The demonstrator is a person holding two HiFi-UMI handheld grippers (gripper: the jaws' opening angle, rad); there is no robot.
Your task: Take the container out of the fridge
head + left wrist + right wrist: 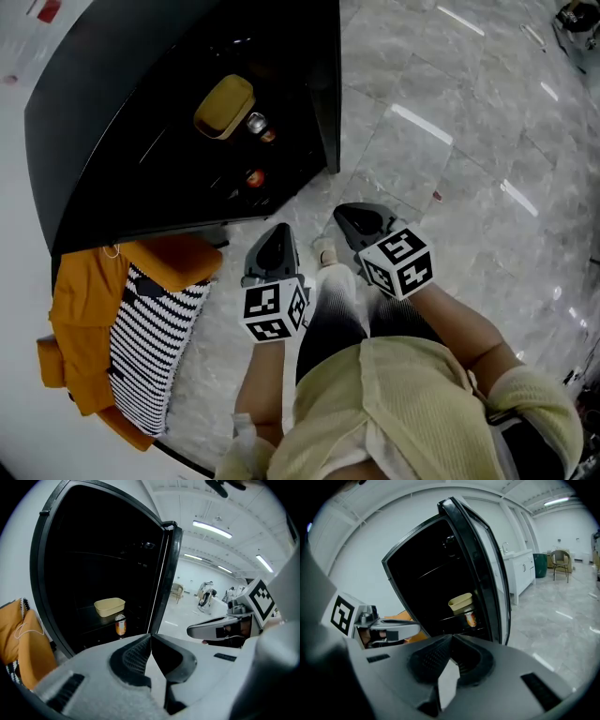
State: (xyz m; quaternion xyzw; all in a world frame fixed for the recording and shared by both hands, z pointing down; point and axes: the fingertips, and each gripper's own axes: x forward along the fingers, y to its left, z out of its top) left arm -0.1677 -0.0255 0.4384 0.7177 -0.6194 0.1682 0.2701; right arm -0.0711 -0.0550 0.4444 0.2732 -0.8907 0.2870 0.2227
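The container [109,606], a pale yellow oblong tub, is seen on a shelf [89,618] inside the open fridge [103,141], with a can [120,625] just beside it. The door [164,573] is swung wide and the opening is left free. Out over the grey marble floor [450,141], the left gripper [278,231] and right gripper [345,213] are held side by side, each with its jaws pressed together on nothing, well apart from the shelf. An orange cloth [84,300] is heaped by the fridge's left corner.

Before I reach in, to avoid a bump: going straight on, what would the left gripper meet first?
Probably the fridge opening's upright right edge; the container sits left of that line, depth unclear.
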